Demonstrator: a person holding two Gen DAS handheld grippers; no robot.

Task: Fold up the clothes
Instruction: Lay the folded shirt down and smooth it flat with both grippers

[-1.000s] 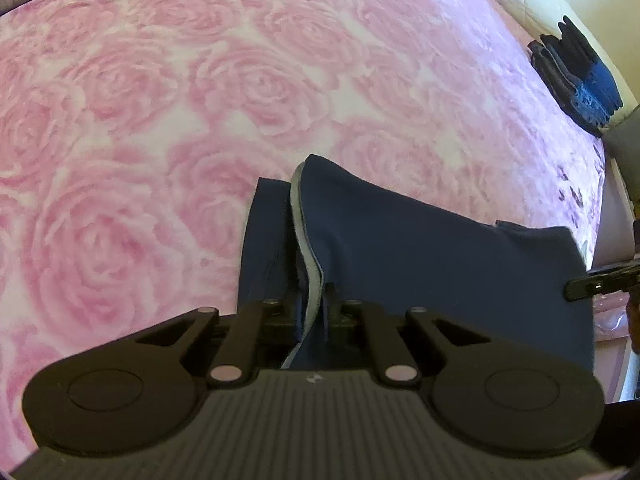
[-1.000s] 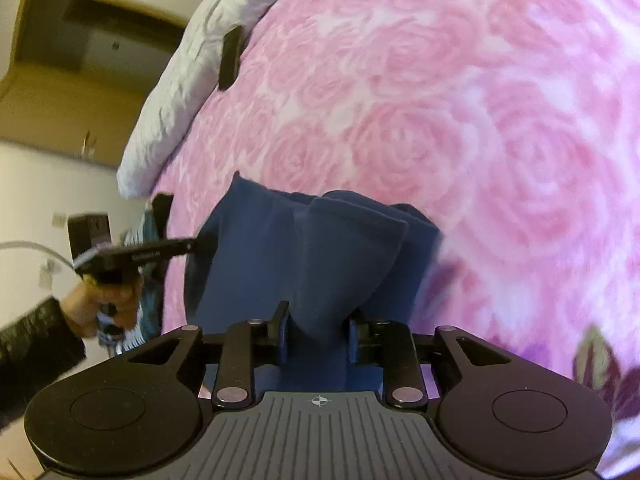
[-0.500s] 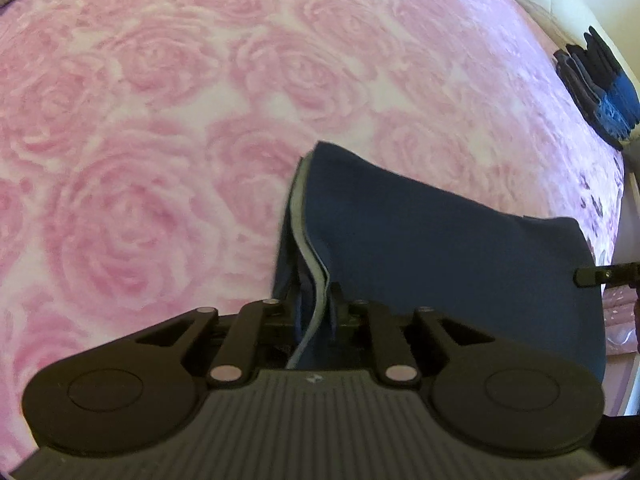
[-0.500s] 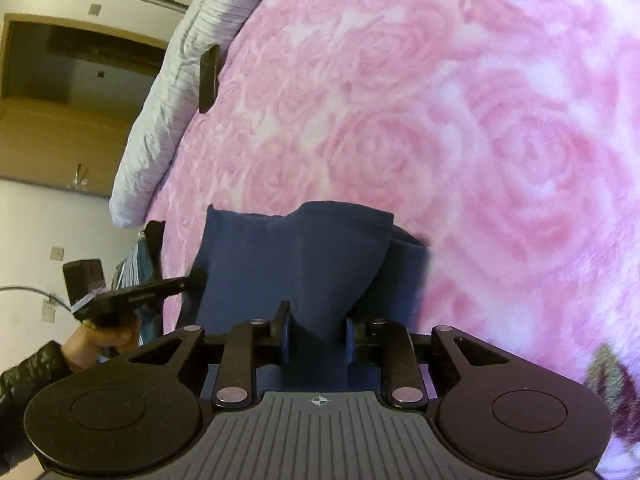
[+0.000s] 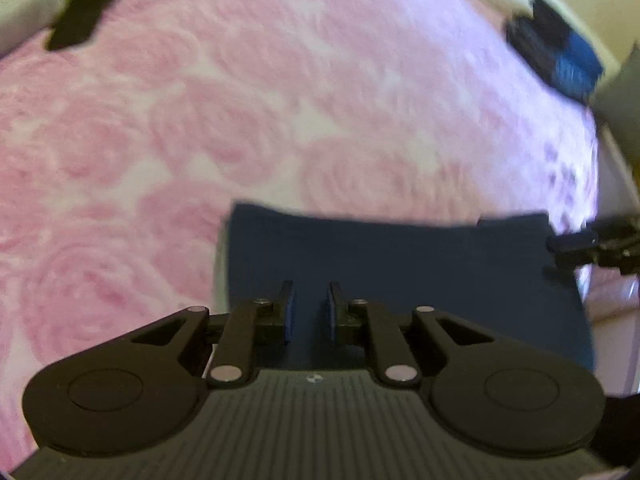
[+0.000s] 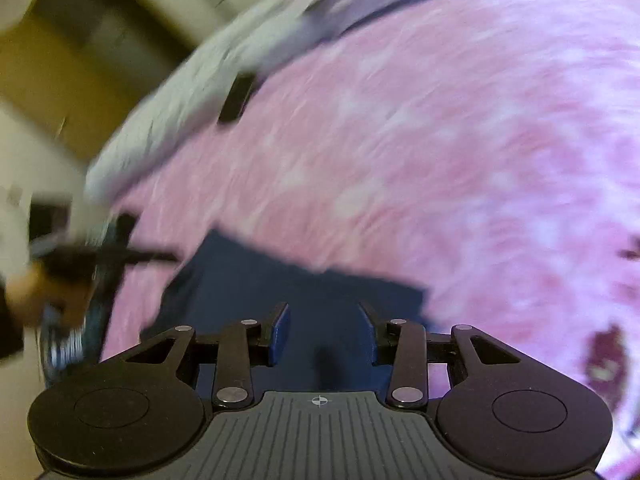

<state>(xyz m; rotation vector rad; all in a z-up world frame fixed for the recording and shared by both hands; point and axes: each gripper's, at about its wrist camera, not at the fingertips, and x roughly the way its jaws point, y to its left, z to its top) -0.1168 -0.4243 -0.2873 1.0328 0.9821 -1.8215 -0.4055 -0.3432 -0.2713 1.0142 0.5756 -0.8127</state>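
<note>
A dark blue garment (image 5: 400, 256) lies flat and folded on the pink rose-patterned bedspread (image 5: 280, 100). My left gripper (image 5: 310, 292) hovers over its near edge with jaws apart and nothing between them. My right gripper (image 6: 324, 312) is also open and empty over the same garment (image 6: 280, 280). The right gripper's tip shows at the garment's right corner in the left wrist view (image 5: 588, 240). The left gripper, held in a hand, shows at the left of the right wrist view (image 6: 100, 256). Both views are motion-blurred.
A black flat object (image 5: 80, 12) lies at the bed's far left, also in the right wrist view (image 6: 238, 96). A pile of dark and blue clothes (image 5: 556, 56) sits at the far right edge. A grey-white pillow (image 6: 180, 120) lies along the head.
Both grippers have let go of the blue garment and opened. The raised fold has dropped flat onto the bed. Both cameras are moving.
</note>
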